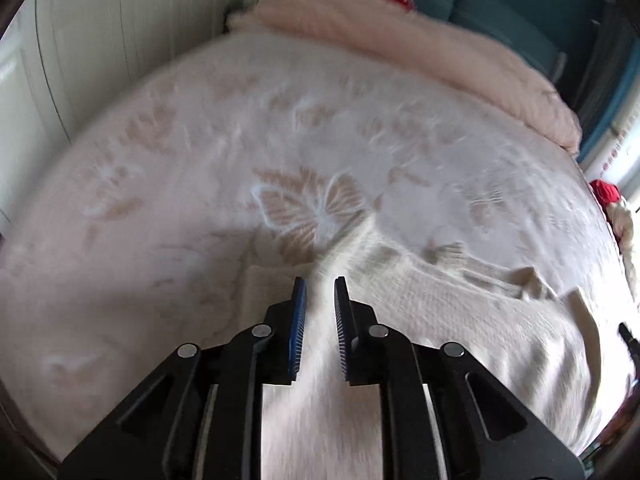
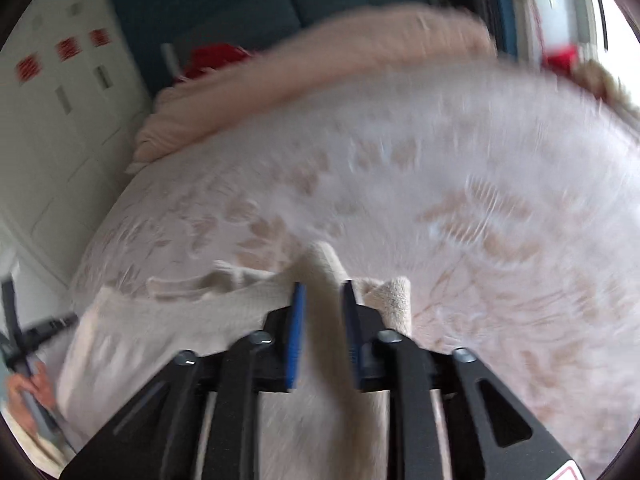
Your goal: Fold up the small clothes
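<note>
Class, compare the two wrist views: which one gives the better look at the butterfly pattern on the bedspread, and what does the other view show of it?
The left wrist view. There the butterfly pattern sits just beyond the left gripper, with its wings and outline fairly sharp. In the right wrist view the bedspread is heavily motion-blurred; only smeared tan shapes show, and no butterfly can be made out.

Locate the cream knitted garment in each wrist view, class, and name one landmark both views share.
Left wrist view: the cream knitted garment fills the lower centre and right, pinched in the left gripper.
Right wrist view: it spreads lower left to centre, pinched in the right gripper.
Shared landmark: the folded pink fluffy blanket at the bed's far end.
</note>
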A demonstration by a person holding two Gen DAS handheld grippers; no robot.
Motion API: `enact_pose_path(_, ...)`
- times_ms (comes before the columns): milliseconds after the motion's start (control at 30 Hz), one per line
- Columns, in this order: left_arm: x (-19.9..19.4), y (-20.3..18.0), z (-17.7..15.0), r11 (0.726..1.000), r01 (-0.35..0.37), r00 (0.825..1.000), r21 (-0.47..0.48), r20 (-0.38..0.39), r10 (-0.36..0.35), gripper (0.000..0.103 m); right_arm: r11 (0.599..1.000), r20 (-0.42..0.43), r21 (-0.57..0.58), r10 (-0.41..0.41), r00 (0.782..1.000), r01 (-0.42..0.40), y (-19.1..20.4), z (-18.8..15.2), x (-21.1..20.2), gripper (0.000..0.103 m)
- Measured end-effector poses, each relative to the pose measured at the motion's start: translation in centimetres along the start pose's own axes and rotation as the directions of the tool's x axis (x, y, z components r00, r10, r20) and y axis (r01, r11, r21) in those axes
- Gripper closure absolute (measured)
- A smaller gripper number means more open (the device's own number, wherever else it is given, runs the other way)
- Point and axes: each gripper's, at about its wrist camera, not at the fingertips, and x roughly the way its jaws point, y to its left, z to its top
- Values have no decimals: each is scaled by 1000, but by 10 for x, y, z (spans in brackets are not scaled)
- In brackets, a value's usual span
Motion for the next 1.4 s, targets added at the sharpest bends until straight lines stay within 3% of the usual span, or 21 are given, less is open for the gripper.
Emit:
enact_pose_path(100, -35, -29, -16, 996, 72, 996, 53, 54, -74, 87, 991, -37, -69, 115, 993, -118, 49, -26, -13, 73)
enact_pose_path(200, -29, -71, -39, 982, 172, 985, 72, -16, -172, 78, 959, -154, -106, 247, 957, -264, 112, -60, 8, 76)
enact_pose_path(267, -12, -88, -57, 984, 160, 986, 78, -64, -155, 78, 944, -212, -138, 267, 940, -299, 138, -80, 26, 82)
enact_pose_path(333, 11, -88, -71, 992, 93, 990, 87, -114, -83, 78, 946, -234, -159, 242, 942, -283, 143, -87, 40, 82)
enact_pose_path(400, 21, -73, -76, 995, 60, 991, 84, -122, -50, 78, 969, -240, -144, 163, 957, -202, 114, -86, 51, 83)
enact_pose_path(500, 17, -36, -74, 998, 1, 996, 70, -91, 6, 78, 996, -223, -29, 80, 972, -89, 35, -81, 47, 103)
enact_pose_path(533, 15, -22, -73, 998, -25, 996, 56, -88, 30, 79, 999, -208, 27, 49, 977, -44, 2, -79, 39, 103)
enact_pose_path(600, 15, 3, -73, 999, 37, 994, -11, -100, -38, 86, 992, -182, 128, 43, 982, -19, -36, -76, 25, 103)
enact_pose_path(633, 16, 7, -74, 998, 50, 993, -28, -109, -53, 86, 990, -179, 129, -31, 983, 55, -44, -75, 18, 103)
enact_pose_path(733, 3, -6, -76, 999, 39, 996, -5, -85, -40, 85, 992, -161, 126, 15, 987, 5, -35, -74, -2, 95)
enact_pose_path(767, -8, -13, -77, 999, 49, 997, 8, -61, -49, 83, 997, -136, 70, 19, 991, -10, -21, -76, -13, 95)
enact_pose_path(833, -21, -20, -83, 999, 14, 1000, 44, -25, -13, 75, 1000, -121, 4, -27, 992, 28, -15, -84, -19, 86)
enact_pose_path(867, -19, -17, -87, 998, -15, 999, 60, -31, 17, 68, 998, -152, 2, -60, 987, 61, -20, -92, -13, 86)
enact_pose_path(933, -6, -1, -95, 996, -57, 995, 66, -76, 62, 69, 995, -200, 77, -39, 979, 56, -40, -101, -4, 99)
enact_pose_path(1000, -13, 20, -100, 1000, -7, 997, 3, -79, 7, 74, 988, -169, 155, 5, 986, 21, -56, -102, -18, 99)
enact_pose_path(1100, -41, 38, -100, 996, 25, 999, -85, -39, -29, 73, 988, -125, 151, -10, 992, 29, -53, -104, -46, 86)
enact_pose_path(1200, -55, 49, -107, 989, 45, 998, -139, -25, -49, 66, 994, -121, 107, -21, 992, 34, -46, -111, -54, 60)
enact_pose_path(1267, -46, 45, -115, 994, 26, 998, -107, -55, -32, 66, 994, -164, 89, -43, 985, 59, -48, -120, -44, 60)
enact_pose_path(1300, -40, 43, -119, 997, 7, 998, -82, -66, -12, 65, 993, -208, 90, -60, 976, 80, -53, -128, -33, 67)
enact_pose_path(1333, -32, 40, -124, 998, -28, 997, -48, -78, 24, 64, 990, -232, 113, -56, 971, 84, -59, -133, -26, 68)
enact_pose_path(1400, -36, 38, -124, 998, -40, 997, -53, -71, 36, 66, 984, -216, 160, -41, 976, 77, -62, -136, -31, 70)
